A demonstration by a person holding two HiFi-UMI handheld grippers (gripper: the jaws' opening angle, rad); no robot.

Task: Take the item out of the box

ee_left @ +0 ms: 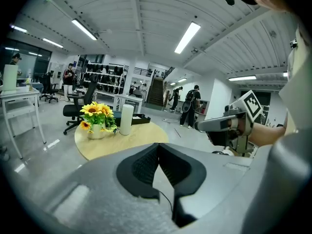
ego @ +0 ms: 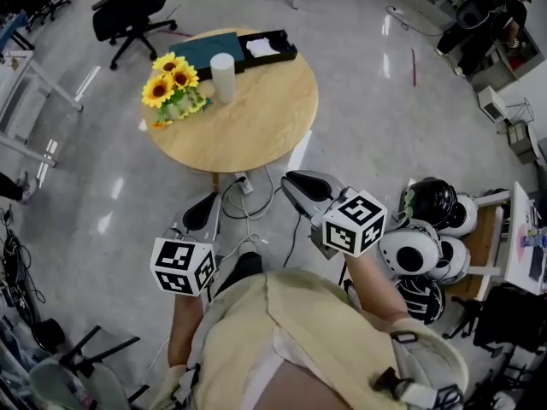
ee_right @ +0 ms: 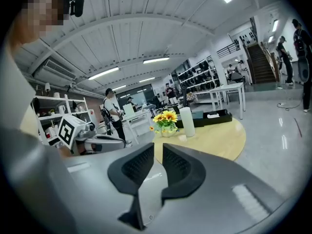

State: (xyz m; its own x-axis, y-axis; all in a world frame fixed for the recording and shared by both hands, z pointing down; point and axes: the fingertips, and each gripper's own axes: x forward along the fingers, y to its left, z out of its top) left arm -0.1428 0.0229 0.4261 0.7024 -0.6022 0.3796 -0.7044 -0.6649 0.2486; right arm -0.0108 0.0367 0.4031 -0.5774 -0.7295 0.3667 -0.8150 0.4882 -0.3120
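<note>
- The round, light wooden table (ego: 256, 131) is the reference. Both grippers hang short of its near edge, over the floor, well apart from everything on it.
- The flat black open box (ego: 286, 51) lies at the table's far edge. Judged step: approach. Carry the grippers across the table top, then descend on the box from above.
- The left gripper (ee_left: 157, 146) has its jaws together, with nothing between them.
- The right gripper (ee_right: 158, 152) has its jaws slightly apart, with nothing between them. Widen them before descent.
- The yellow sunflower bunch (ego: 173, 84) and the white upright cylinder (ego: 222, 77) stand nearer the table's centre than the box. Route around them.
- The flat white item (ego: 262, 47) rests inside the box.
</note>
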